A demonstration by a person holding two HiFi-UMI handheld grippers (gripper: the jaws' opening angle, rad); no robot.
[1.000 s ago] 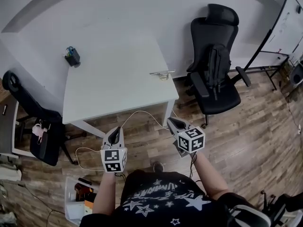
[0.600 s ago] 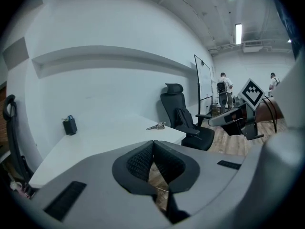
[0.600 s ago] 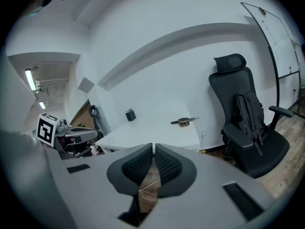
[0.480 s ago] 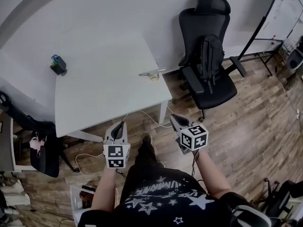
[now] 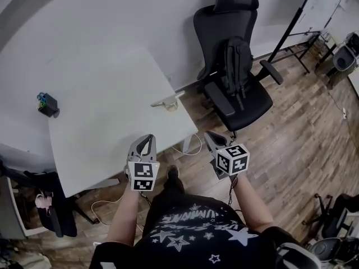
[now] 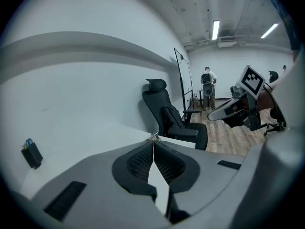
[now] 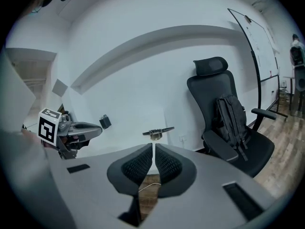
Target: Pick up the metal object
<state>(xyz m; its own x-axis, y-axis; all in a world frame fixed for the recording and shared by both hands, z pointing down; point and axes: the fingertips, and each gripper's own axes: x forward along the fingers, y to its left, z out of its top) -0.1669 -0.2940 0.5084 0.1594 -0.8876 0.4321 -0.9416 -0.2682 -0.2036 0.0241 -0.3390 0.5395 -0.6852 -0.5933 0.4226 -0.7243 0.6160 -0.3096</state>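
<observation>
Left gripper point(image 5: 147, 139) over the table point(image 5: 101, 150) near edge, right gripper point(image 5: 211, 137) off it; both pressed together, empty. Slim-barred metal object point(image 5: 167, 101) ahead, at the edge.

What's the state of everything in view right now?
left gripper: jaws shut, empty, at the table's near edge.
right gripper: jaws shut, empty, beside the table.
metal object: lying on the table by its chair-side edge, untouched.
office chair: upright, backpack on its seat.
backpack: upright against the backrest.
small dark box: standing at the table's left corner.
</observation>
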